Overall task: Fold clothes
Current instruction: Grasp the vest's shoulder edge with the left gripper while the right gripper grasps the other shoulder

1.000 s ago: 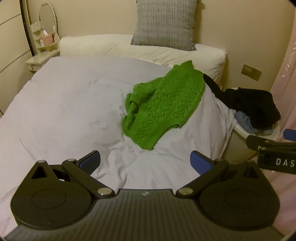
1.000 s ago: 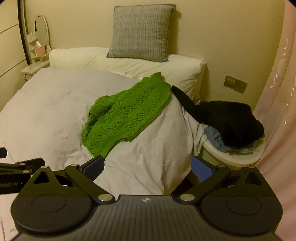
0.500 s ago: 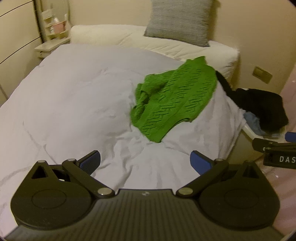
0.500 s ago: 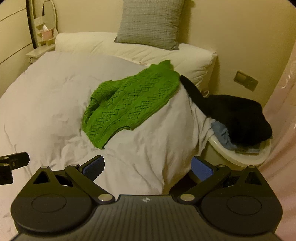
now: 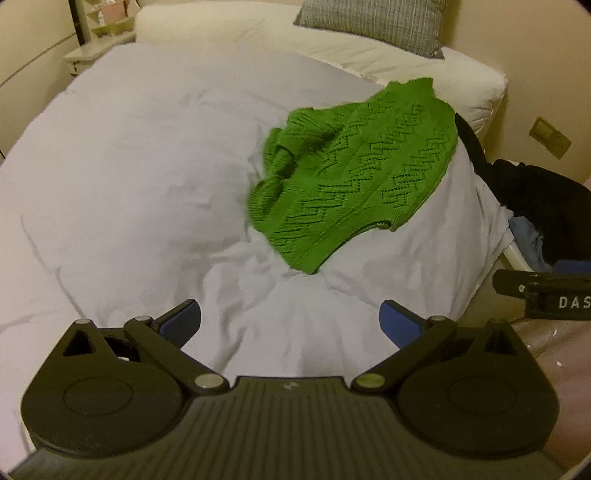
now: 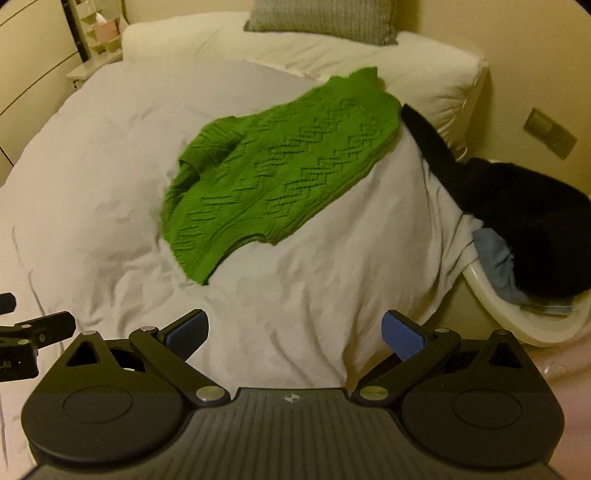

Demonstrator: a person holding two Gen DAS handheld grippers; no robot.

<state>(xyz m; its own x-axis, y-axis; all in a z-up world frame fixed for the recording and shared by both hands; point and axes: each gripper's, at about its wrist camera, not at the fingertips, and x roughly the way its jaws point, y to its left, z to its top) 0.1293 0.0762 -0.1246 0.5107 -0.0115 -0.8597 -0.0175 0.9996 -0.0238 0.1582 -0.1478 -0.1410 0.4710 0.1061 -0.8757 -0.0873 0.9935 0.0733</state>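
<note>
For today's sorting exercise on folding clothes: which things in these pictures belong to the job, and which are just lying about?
Part of the job:
green knitted sweater
black garment
blue cloth
left gripper, open
right gripper, open

Lying about:
grey cushion
white pillows
wall socket
bedside shelf

Bed (image 5: 122, 192) carries all: rumpled white duvet (image 6: 303, 295) spread over it. Green sweater (image 5: 354, 177) lies crumpled on duvet toward right edge, one sleeve bunched at its left side. Long cream pillow (image 6: 424, 74) across head of bed; grey cushion (image 5: 373, 18) on top of it. Black garment (image 6: 424, 136) trails off bed's right edge, touching sweater's far corner.
</note>
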